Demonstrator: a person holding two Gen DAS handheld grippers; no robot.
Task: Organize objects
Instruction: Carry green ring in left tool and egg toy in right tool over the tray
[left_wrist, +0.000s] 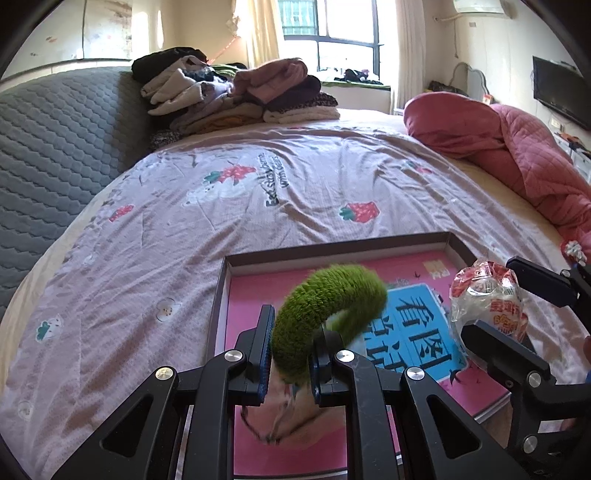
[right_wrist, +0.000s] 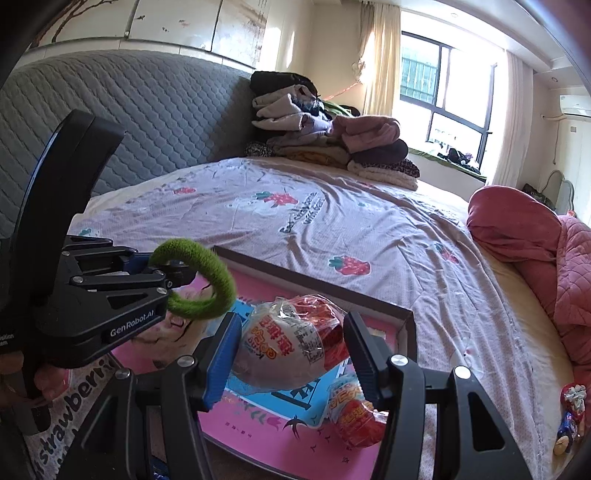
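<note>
My left tool (left_wrist: 290, 354) clamps the green ring (left_wrist: 325, 314), my right tool (right_wrist: 291, 354) the snack bag (right_wrist: 291, 339); I'd lower both squarely inside the box (left_wrist: 332, 245) before letting go.

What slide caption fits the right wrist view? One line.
Right hand-held gripper holds snack packet over pink-lined box.

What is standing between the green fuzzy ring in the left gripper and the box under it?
Nothing visible blocks it. The left gripper holds the green fuzzy ring directly above the shallow box, whose pink floor below is bare.
</note>
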